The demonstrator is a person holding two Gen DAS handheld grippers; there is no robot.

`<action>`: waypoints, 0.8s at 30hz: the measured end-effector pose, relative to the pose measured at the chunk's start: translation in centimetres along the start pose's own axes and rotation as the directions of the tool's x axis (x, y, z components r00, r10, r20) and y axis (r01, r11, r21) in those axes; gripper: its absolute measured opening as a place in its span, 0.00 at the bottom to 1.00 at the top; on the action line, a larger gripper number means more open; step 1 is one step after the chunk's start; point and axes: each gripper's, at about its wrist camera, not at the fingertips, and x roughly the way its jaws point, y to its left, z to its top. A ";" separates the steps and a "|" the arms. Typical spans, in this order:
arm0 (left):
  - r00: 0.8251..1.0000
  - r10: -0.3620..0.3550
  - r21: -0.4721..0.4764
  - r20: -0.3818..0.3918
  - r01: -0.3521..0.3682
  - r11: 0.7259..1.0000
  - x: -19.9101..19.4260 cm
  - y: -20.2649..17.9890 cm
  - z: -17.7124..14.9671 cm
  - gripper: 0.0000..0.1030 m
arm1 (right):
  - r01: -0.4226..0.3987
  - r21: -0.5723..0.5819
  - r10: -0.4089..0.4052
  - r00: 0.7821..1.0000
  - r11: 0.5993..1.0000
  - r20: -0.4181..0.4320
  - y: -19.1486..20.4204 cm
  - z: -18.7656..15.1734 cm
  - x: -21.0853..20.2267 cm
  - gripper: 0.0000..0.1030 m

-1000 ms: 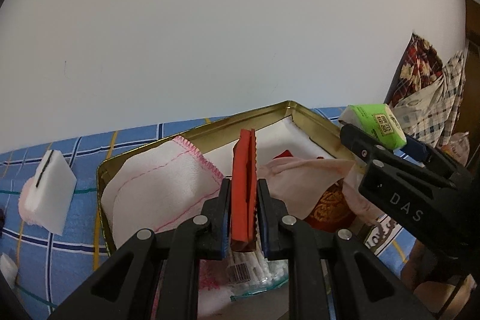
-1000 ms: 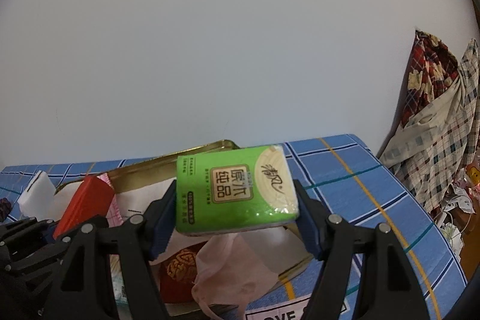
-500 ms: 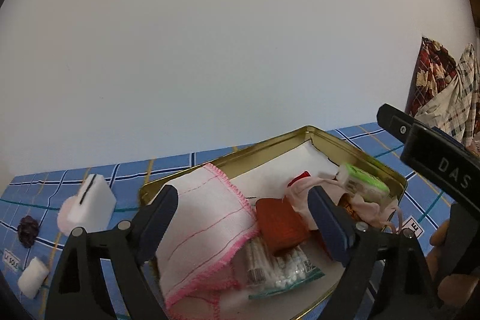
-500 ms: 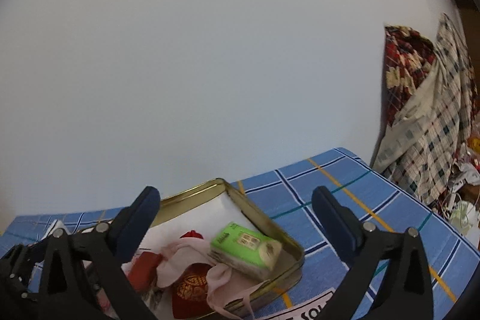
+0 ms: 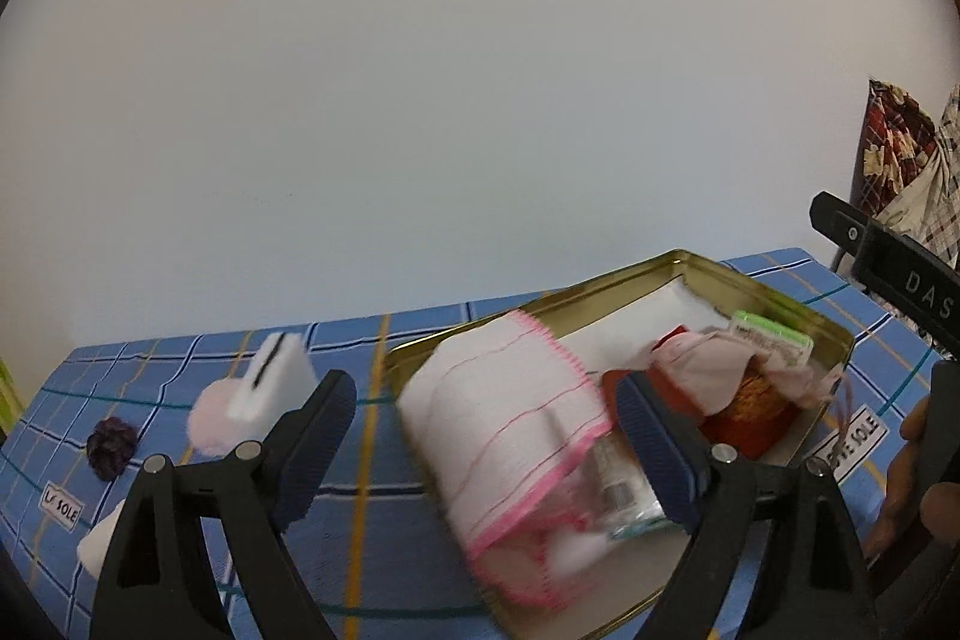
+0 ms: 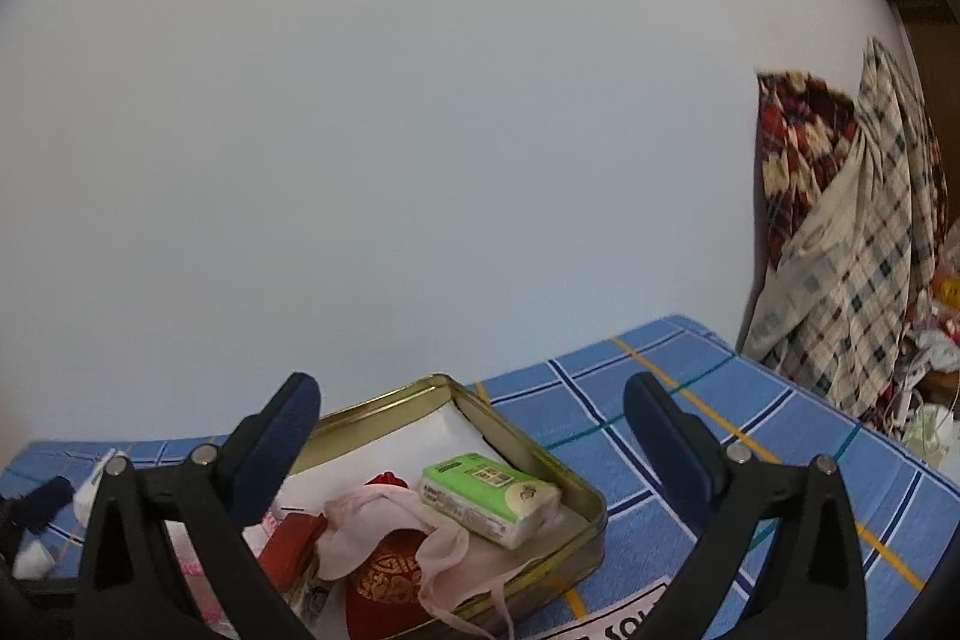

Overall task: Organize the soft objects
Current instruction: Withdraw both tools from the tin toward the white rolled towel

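A gold tin (image 5: 672, 263) (image 6: 558, 466) lies on the blue checked cloth. In it are a white cloth with pink stitching (image 5: 510, 418), a green tissue pack (image 5: 771, 337) (image 6: 489, 496), a pale pink fabric piece (image 6: 372, 526), a red pouch with gold print (image 6: 390, 586), a red flat item (image 6: 288, 550) and a clear bag of swabs (image 5: 624, 490). My left gripper (image 5: 486, 436) is open and empty above the tin's left end. My right gripper (image 6: 468, 436) is open and empty above the tin.
On the cloth left of the tin are a white foam block (image 5: 270, 382) on a pink puff (image 5: 216, 424), a dark purple flower (image 5: 111, 445) and another white block (image 5: 99, 544). Plaid fabrics (image 6: 840, 244) hang beyond the table's right end.
Both grippers opened: the left let go of the red flat item and the right let go of the green tissue pack, both now in the tin. Both grippers have drawn back and up.
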 end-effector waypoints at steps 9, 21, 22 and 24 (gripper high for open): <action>0.999 0.033 -0.025 -0.021 -0.033 0.999 -1.0 4.2 -2.2 0.87 | 0.040 -0.097 -0.033 0.997 0.994 0.069 3.2 -1.6 -0.8 1.00; 0.994 0.091 -0.050 -0.068 -0.094 0.994 -1.6 11.5 -4.3 0.87 | 0.025 -0.138 -0.021 0.999 0.990 0.029 6.0 -3.0 -3.0 1.00; 0.993 0.096 -0.064 -0.075 -0.101 0.993 -1.5 12.4 -4.4 0.87 | 0.025 -0.141 -0.021 0.999 0.990 0.030 6.2 -3.1 -3.2 1.00; 0.991 0.102 -0.077 -0.087 -0.109 0.991 -1.5 13.6 -4.7 0.87 | 0.020 -0.154 -0.015 0.999 0.988 0.034 6.6 -3.3 -3.8 1.00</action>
